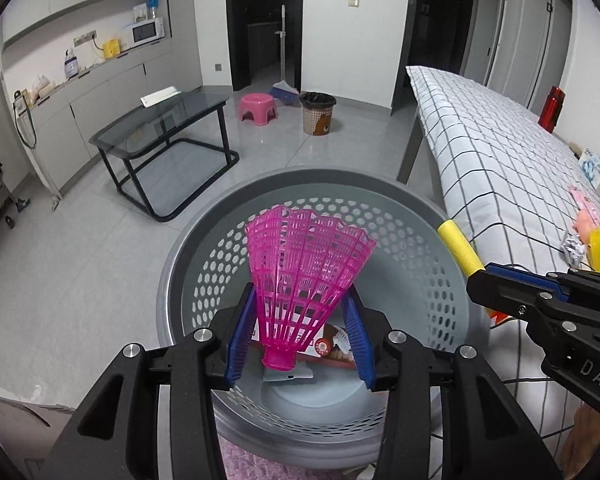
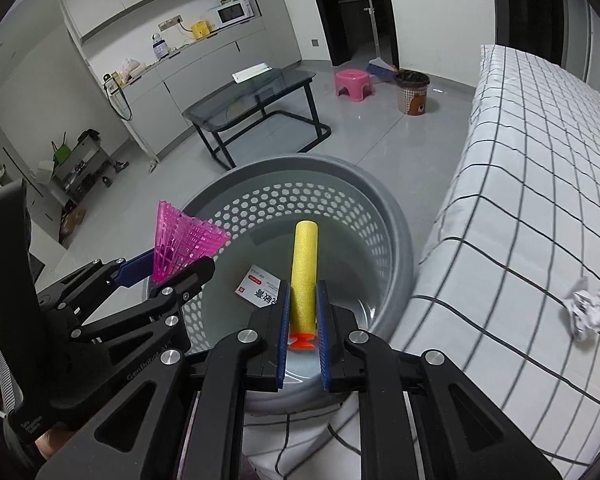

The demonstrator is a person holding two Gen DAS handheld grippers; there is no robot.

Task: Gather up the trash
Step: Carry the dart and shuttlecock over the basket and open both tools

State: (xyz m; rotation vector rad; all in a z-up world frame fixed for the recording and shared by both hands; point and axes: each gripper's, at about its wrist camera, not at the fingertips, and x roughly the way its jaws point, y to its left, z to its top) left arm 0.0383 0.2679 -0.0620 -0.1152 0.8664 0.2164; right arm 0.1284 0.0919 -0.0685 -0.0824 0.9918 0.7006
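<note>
My left gripper (image 1: pixel 300 308) is shut on a pink plastic shuttlecock (image 1: pixel 304 276) and holds it skirt-up over the grey perforated basket (image 1: pixel 380 196). My right gripper (image 2: pixel 303 300) is shut on a yellow foam dart (image 2: pixel 305 272) with an orange suction tip, also over the basket (image 2: pixel 364 184). A white and red paper wrapper (image 2: pixel 258 288) lies on the basket floor. In the left wrist view the right gripper (image 1: pixel 476 276) comes in from the right with the dart (image 1: pixel 460 248). In the right wrist view the left gripper (image 2: pixel 168 270) holds the shuttlecock (image 2: pixel 184 246) at left.
A table with a white checked cloth (image 2: pixel 520 200) stands right of the basket, with a crumpled paper ball (image 2: pixel 586 312) and other small items (image 1: pixel 592 236) on it. A glass coffee table (image 1: pixel 168 128), pink stool (image 1: pixel 258 106) and brown bin (image 1: pixel 318 114) stand farther back.
</note>
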